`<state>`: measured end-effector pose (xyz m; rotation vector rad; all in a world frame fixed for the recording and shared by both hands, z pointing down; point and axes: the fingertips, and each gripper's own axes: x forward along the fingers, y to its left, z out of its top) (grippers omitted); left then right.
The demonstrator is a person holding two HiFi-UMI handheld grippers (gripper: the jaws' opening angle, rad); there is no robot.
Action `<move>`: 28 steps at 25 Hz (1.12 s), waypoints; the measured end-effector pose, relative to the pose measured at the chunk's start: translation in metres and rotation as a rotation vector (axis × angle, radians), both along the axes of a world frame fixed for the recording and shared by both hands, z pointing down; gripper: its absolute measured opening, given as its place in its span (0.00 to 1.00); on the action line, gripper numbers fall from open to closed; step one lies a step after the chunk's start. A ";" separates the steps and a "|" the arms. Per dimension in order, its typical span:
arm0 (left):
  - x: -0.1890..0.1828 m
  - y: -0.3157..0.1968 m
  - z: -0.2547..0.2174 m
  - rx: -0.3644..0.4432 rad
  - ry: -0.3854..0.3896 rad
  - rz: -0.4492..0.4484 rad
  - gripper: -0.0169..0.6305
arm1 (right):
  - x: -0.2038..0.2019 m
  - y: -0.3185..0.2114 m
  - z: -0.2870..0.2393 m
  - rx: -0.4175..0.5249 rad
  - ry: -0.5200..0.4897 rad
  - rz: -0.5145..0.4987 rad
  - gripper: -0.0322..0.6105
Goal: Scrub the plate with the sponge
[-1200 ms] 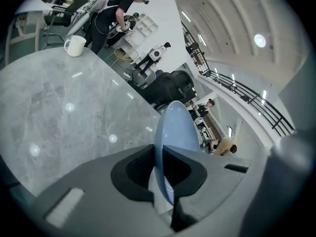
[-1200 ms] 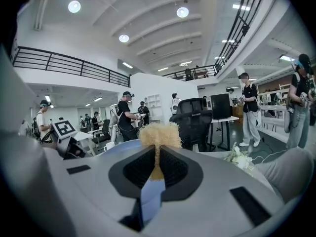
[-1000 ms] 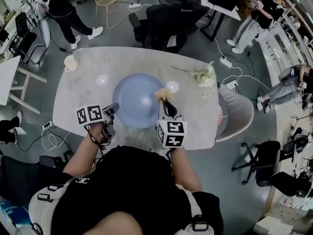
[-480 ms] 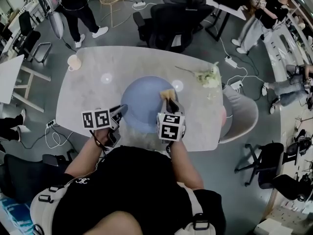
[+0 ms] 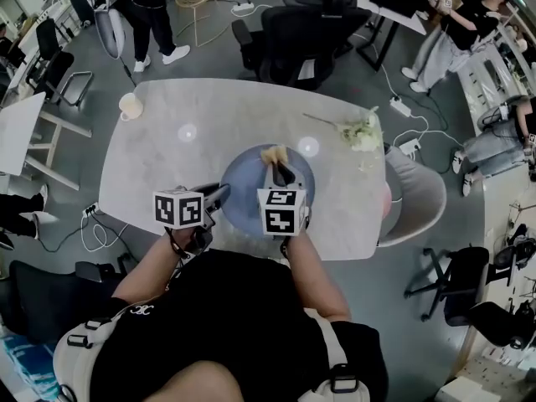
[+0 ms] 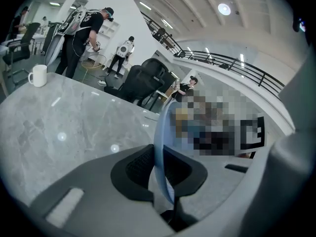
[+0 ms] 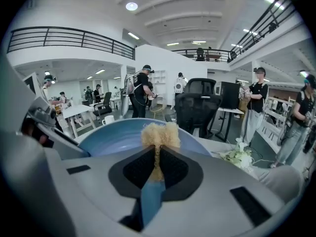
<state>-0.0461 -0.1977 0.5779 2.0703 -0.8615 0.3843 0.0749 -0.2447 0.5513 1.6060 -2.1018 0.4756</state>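
Left gripper (image 5: 219, 193): jaws are clamped on the near-left rim of the blue plate (image 5: 249, 178). In the left gripper view, that rim runs edge-on between the two black pads, pinched tight.
Right gripper (image 5: 280, 171): jaws are shut on the yellow sponge (image 5: 273, 154), squeezing it thin between the pads. The frayed, fluffy end bulges out past the fingertips, and a blue strip shows lower down in the gap.
Sponge: it sits just ahead of the right jaws, against the plate's inner face up near the far rim.
Plate: it's straight in front of the right jaws, its blue hollow spread wide across the right gripper view. From the left jaws it stretches away to the right. I can't tell whether it's lifted off the top.
Table (image 5: 159, 162): grey and marble-look, lying under both grippers.
Mug (image 5: 130, 105): white, and well away ahead and to the left of the left jaws, at the table's far corner.
Flowers (image 5: 360, 131): a pale sprig lying on the table, ahead and to the right of the right jaws, apart from the plate.
Office chair (image 5: 293, 36): black, past the table's far edge, ahead of both sets of jaws.
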 end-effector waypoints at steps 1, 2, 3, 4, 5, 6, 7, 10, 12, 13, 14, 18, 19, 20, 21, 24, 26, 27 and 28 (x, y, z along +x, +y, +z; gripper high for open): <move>0.001 0.001 0.001 0.001 -0.010 0.005 0.09 | -0.010 0.001 0.002 0.005 0.001 -0.034 0.10; 0.002 0.002 0.002 0.000 -0.014 0.008 0.09 | -0.020 0.003 0.003 0.008 0.002 -0.068 0.10; 0.002 0.003 0.003 -0.006 -0.014 0.009 0.09 | -0.028 0.005 0.004 0.011 0.005 -0.101 0.10; 0.003 0.003 0.005 -0.013 -0.011 0.009 0.09 | -0.035 0.007 0.004 0.016 0.005 -0.131 0.10; 0.003 0.003 0.006 -0.020 -0.007 0.008 0.09 | -0.042 0.009 0.004 0.019 0.000 -0.161 0.10; 0.003 0.003 0.008 -0.024 -0.005 0.006 0.09 | -0.049 0.012 0.006 0.016 -0.010 -0.193 0.10; 0.002 0.003 0.009 -0.025 -0.007 0.004 0.09 | -0.057 0.016 0.009 0.007 -0.018 -0.230 0.10; 0.002 0.002 0.012 -0.032 -0.011 -0.001 0.09 | -0.071 0.024 0.017 -0.015 -0.007 -0.317 0.10; 0.003 0.003 0.013 -0.037 -0.008 0.004 0.09 | -0.067 0.024 0.020 -0.034 -0.005 -0.326 0.10; 0.003 0.004 0.013 -0.039 -0.005 0.007 0.09 | -0.063 0.023 0.020 -0.048 -0.016 -0.319 0.10; 0.003 0.004 0.013 -0.041 -0.003 0.008 0.09 | -0.058 0.022 0.019 -0.060 -0.029 -0.306 0.10; 0.000 0.005 0.012 -0.043 0.007 0.000 0.10 | -0.024 0.012 0.023 -0.086 -0.040 -0.201 0.10; -0.002 0.005 0.012 -0.042 0.011 -0.003 0.10 | -0.013 0.010 0.025 -0.096 -0.047 -0.169 0.10; -0.003 0.005 0.011 -0.041 0.016 -0.006 0.10 | -0.003 0.008 0.028 -0.107 -0.060 -0.140 0.10; -0.005 0.004 0.010 -0.040 0.023 -0.010 0.10 | 0.007 0.008 0.030 -0.120 -0.078 -0.114 0.10; -0.012 0.004 0.007 -0.042 0.051 -0.027 0.10 | 0.026 0.014 0.032 -0.160 -0.124 -0.062 0.10; -0.017 0.002 0.004 -0.039 0.069 -0.048 0.10 | 0.036 0.017 0.034 -0.165 -0.104 -0.051 0.10; -0.019 0.002 0.004 -0.036 0.075 -0.058 0.10 | 0.040 0.019 0.035 -0.165 -0.080 -0.055 0.10; -0.021 0.001 0.003 -0.033 0.078 -0.065 0.10 | 0.043 0.021 0.037 -0.167 -0.057 -0.063 0.10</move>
